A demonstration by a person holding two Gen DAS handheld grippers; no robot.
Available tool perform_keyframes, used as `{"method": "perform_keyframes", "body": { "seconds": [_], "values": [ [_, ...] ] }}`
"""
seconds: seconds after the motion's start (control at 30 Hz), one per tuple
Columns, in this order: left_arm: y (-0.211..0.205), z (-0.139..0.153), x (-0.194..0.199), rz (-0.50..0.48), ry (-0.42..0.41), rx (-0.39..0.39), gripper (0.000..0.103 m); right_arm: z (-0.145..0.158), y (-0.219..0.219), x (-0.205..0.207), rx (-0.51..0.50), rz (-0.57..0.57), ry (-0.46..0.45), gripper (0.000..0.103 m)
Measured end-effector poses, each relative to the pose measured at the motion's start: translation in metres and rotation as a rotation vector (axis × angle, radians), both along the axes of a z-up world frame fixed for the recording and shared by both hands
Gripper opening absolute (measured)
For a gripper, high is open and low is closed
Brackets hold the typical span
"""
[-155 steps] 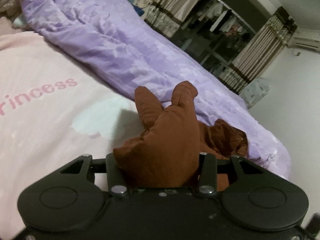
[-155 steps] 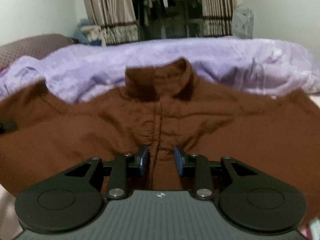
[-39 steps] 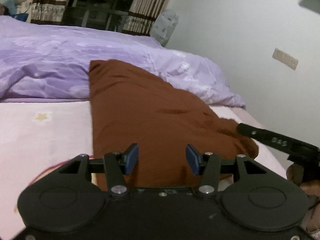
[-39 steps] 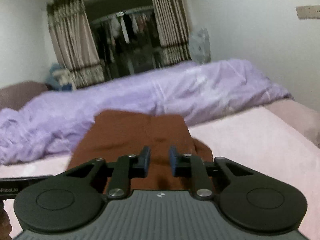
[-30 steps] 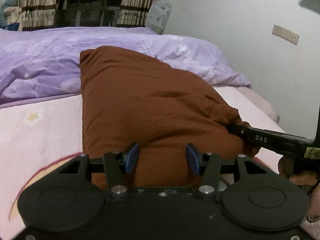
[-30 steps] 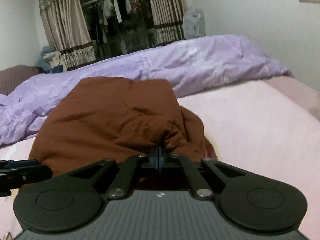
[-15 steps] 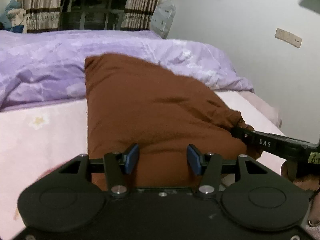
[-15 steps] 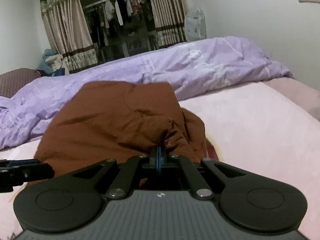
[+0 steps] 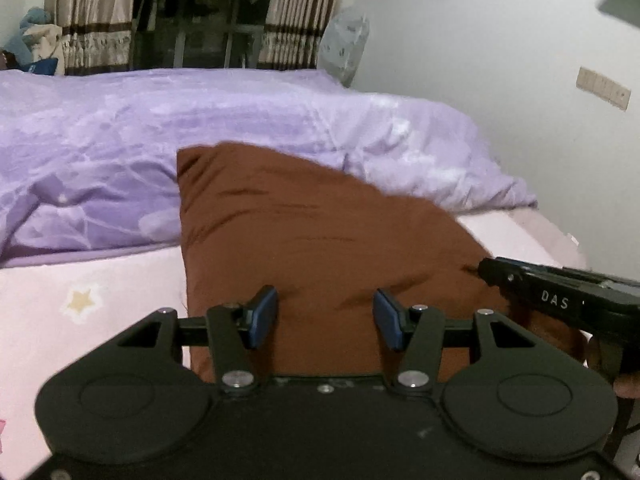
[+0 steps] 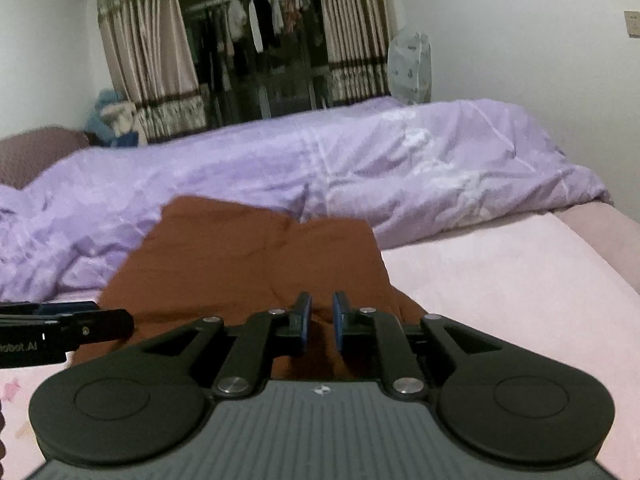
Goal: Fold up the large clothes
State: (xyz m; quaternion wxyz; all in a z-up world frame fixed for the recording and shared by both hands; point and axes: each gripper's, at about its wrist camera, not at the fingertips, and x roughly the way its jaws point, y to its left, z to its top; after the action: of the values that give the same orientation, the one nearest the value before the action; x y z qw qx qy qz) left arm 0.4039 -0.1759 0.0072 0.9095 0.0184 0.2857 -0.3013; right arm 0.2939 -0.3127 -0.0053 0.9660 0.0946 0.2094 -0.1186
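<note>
Bedroom scene: a pink bed sheet (image 10: pixel 500 280) fills the near ground, a rumpled purple duvet (image 10: pixel 360 160) lies along the far side, and striped curtains (image 10: pixel 148 68) frame a dark clothes rack behind.

At the bottom of the left wrist view, the left gripper (image 9: pixel 326 316) has its blue-padded jaws spread apart with nothing between them, poised over the near edge of the cloth. At the bottom of the right wrist view, the right gripper (image 10: pixel 319 318) has its jaws opening, a narrow gap between the pads; no cloth appears pinched there.

Beyond both tools lies the brown garment (image 9: pixel 312 236), folded into a rough rectangle on the sheet, its far edge resting against the duvet.

It looks soft, limp and fairly light, likely to sag and slide open if lifted by one point. Pinching both near corners through all layers seems the safest hold.
</note>
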Motion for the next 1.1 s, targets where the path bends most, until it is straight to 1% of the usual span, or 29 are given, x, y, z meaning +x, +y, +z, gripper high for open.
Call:
{"method": "perform_keyframes", "body": {
  "seconds": [0.1,0.23,0.37,0.53,0.6,0.67,0.73,0.8,0.9,1.0,1.1],
  "values": [
    [-0.004,-0.008,0.002,-0.009,-0.018,0.023,0.055,-0.013,-0.003,0.007,0.0,-0.004,0.026,0.016],
    [-0.004,-0.017,0.008,-0.012,-0.005,0.036,0.055,-0.028,-0.007,0.013,0.011,-0.006,0.051,0.013],
    [-0.002,-0.025,0.015,0.0,0.017,0.024,0.057,-0.035,-0.011,0.014,0.035,-0.01,0.061,0.009],
    [-0.003,-0.019,0.009,0.002,-0.004,0.037,0.057,-0.031,-0.012,0.01,0.044,-0.008,0.061,0.009],
    [0.003,-0.01,0.001,0.005,-0.023,0.035,0.056,-0.019,-0.012,-0.003,0.085,0.0,0.04,0.01],
    [0.012,0.0,-0.01,0.028,-0.04,0.03,0.054,-0.003,-0.012,-0.02,0.103,0.009,-0.002,0.016],
    [0.023,0.006,-0.023,0.029,-0.046,0.006,0.054,0.008,-0.008,-0.041,0.084,0.024,-0.038,0.02],
    [0.034,0.008,-0.04,0.029,-0.056,-0.013,0.054,0.014,-0.003,-0.061,0.047,0.038,-0.055,0.023],
    [0.049,0.004,-0.063,0.029,-0.063,-0.042,0.054,0.011,0.003,-0.085,0.021,0.066,-0.06,0.023],
    [0.054,-0.004,-0.074,0.019,-0.047,-0.062,0.054,0.004,0.006,-0.097,0.012,0.066,-0.05,0.023],
    [0.047,-0.016,-0.077,0.012,-0.025,-0.039,0.054,-0.007,0.005,-0.095,0.017,0.046,-0.019,0.023]
  ]
}}
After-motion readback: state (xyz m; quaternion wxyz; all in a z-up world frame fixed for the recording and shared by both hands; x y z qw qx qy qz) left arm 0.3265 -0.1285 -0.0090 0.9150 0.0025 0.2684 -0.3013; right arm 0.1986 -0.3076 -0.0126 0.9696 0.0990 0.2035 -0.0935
